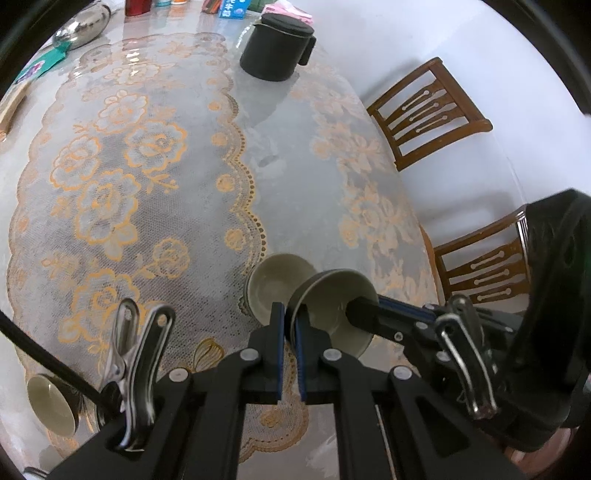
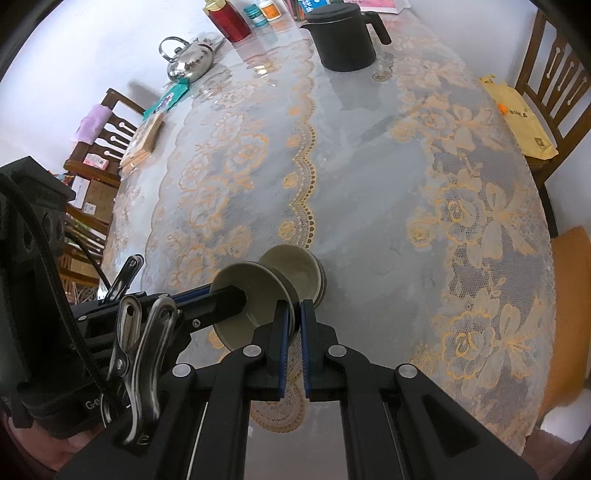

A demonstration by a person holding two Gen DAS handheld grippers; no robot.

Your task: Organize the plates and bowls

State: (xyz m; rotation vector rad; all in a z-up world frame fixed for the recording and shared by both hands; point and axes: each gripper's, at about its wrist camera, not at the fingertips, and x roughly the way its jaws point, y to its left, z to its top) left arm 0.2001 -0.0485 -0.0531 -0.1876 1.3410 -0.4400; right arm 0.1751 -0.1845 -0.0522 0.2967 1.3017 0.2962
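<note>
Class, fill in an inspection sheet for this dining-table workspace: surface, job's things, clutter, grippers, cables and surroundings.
Surface: table under a glossy lace-patterned cover.
Job's things: tilted bowl held off the cover; second bowl standing just behind it; small dish apart, near the table edge.
Clutter: black jug, steel kettle, red canister and small jars at the far end.
Grippers: left gripper and right gripper each clamp the tilted bowl's rim, on opposite sides.
Cables: black cable runs by the left gripper.
Surroundings: wooden chairs, a yellow bag on one, white wall.
</note>
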